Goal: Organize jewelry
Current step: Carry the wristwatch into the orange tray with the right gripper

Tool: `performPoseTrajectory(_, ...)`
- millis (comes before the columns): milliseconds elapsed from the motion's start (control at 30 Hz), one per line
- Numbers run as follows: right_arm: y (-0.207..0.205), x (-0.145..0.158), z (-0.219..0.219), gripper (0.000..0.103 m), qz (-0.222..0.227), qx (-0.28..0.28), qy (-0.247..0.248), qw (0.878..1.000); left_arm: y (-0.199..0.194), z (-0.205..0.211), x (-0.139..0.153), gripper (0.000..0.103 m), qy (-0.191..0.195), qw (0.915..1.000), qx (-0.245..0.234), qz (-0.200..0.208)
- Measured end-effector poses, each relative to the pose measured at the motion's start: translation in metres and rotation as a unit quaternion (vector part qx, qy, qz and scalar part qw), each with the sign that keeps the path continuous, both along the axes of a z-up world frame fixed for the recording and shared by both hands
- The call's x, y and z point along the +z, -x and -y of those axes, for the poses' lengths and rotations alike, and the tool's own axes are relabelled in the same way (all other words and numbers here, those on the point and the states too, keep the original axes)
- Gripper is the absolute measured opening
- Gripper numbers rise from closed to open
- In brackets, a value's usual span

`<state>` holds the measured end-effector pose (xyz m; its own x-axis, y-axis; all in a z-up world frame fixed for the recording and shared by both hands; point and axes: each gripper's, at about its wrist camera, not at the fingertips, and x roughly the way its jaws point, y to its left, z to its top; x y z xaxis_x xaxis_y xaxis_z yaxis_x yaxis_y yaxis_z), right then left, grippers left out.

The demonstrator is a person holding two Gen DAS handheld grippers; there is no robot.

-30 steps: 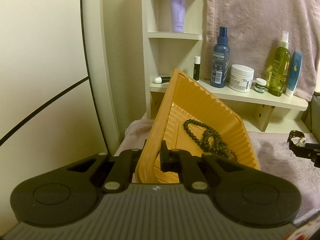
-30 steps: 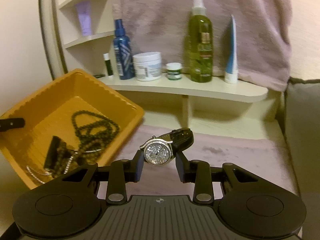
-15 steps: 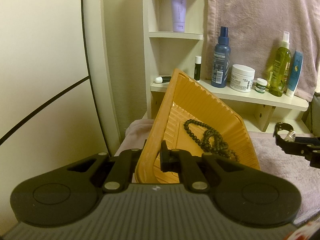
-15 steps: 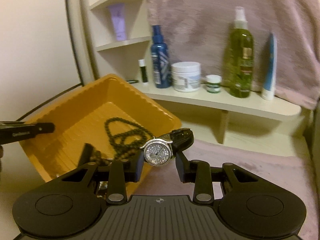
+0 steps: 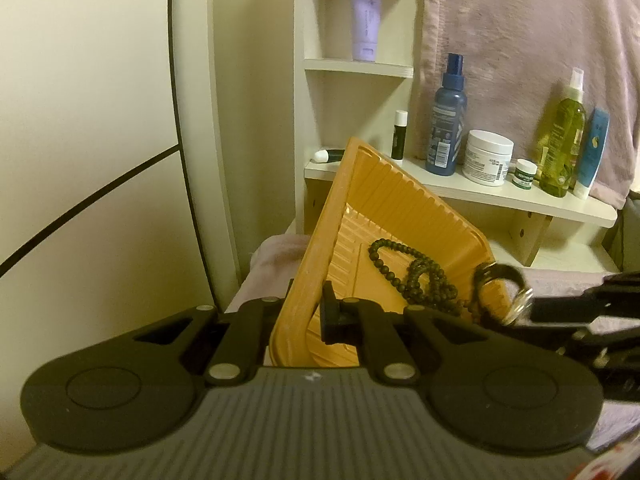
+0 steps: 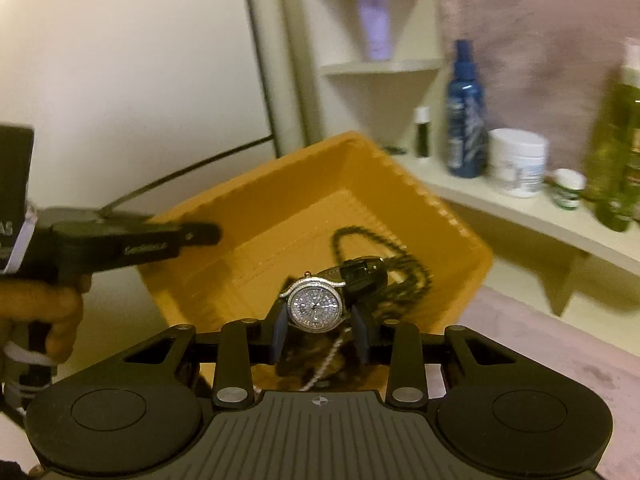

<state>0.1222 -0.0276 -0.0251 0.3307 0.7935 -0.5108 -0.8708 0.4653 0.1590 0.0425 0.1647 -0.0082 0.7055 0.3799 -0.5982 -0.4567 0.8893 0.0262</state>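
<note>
With the orange tray (image 5: 404, 216) as reference: left tool (image 5: 308, 312) is clamped on the tray's near-left rim, 1 finger outside the wall, 1 inside, and the tray is tilted up on that side. In the right wrist view the same tool (image 6: 188, 236) shows at the tray's (image 6: 256, 216) left edge, with the person's hand (image 6: 44, 312) behind it.

Right tool (image 6: 320, 328) is clamped on the watch (image 6: 318, 306): 2 fingers pinch the crystal-studded silver case from either side, black strap curling off behind it. Watch sits over the tray's near-right part, above the floor of the tray; whether it touches the contents is hard to tell. From the left wrist view the watch (image 5: 500, 284) and right tool (image 5: 532, 312) come in at the tray's right rim.

Inside the tray: black bead necklace (image 5: 416, 276) lying toward the right wall, seen behind the watch in the right view (image 6: 404, 264). A thin silver chain (image 6: 328, 360) lies on the tray floor below the watch, partly hidden by the tool.

Behind the tray: white shelf (image 5: 520, 200) carrying a blue spray bottle (image 5: 446, 120), a white jar (image 5: 486, 158) and a green bottle (image 5: 560, 144). Right view is motion-blurred at the shelf.
</note>
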Motion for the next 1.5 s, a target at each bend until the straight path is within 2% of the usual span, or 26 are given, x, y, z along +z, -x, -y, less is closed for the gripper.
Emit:
performPoseTrajectory(300,-0.003,-0.012,-0.027,0.035,-0.029,0.04,0.026,0.998,0.001,-0.01,-0.004,0.007,0.024,0.9997,0.004,0.003)
performPoseTrajectory(767,-0.011,-0.018,-0.033,0.035,-0.039,0.029,0.044,0.998,0.005,-0.035,-0.017,0.009,0.082,0.9964,0.019,0.004)
performPoseTrajectory(1267,-0.014,-0.021,-0.037,0.035,-0.036,0.019,0.056,0.998,0.012,-0.066,-0.041,0.013,0.153,0.9872,0.046,-0.006)
performPoseTrajectory(1500,-0.014,-0.022,-0.038,0.035,-0.033,0.016,0.065,0.997,0.017,-0.074,-0.051,0.017,0.17,0.984,0.051,-0.013)
